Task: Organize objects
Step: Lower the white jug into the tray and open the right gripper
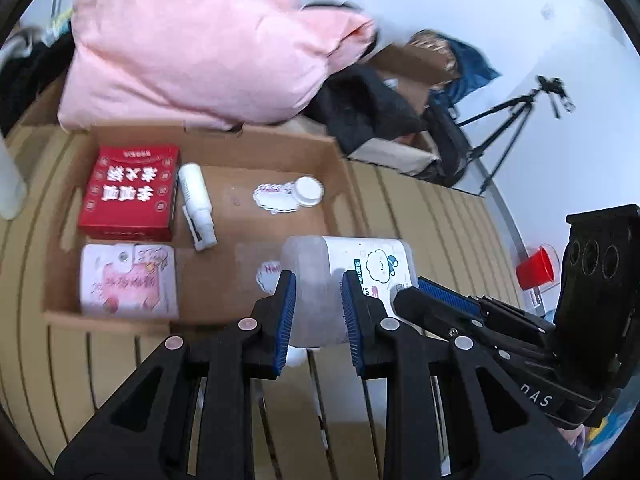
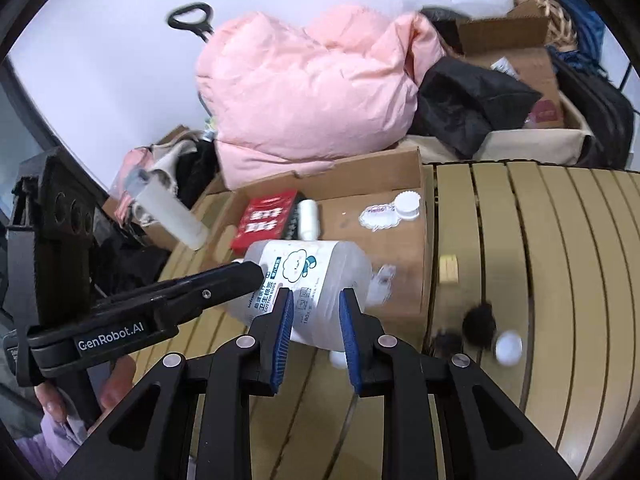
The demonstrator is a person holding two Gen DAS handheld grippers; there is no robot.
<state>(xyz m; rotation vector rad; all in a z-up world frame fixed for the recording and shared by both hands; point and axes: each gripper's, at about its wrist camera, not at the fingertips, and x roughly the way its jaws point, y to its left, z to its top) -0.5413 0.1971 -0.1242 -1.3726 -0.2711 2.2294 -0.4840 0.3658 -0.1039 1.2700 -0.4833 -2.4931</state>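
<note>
We held the translucent white plastic cotton-bud container with the cartoon cloud label (image 1: pixel 348 280) between both sets of tongs, at the near edge of the shallow brown cardboard tray (image 1: pixel 256 152) that lay on the slatted beige table (image 2: pixel 540 240). Our left tongs (image 1: pixel 318 316) were closed on its frosted end, blue pads pressed to either side, and our right tongs (image 2: pixel 316 328) gripped the other end in the same way; each view showed the other tool reaching in from the side. The container seemed lifted, half over the tray floor and half over the table, though we could not tell whether any part of it touched cardboard. Inside the tray lay a red rectangular box with white characters (image 1: pixel 130 190) at the far left corner, a white spray bottle on its side (image 1: pixel 196 204) just beside it, a pink-and-white soft pack (image 1: pixel 128 280) at the near left corner, and a small white round-lidded case (image 1: pixel 308 191) toward the far right. We judged the step in hand to be placing the container into the tray. The next move would call for carrying it forward onto the bare cardboard in the middle, both tools together, then easing both grips off once it rested flat.
</note>
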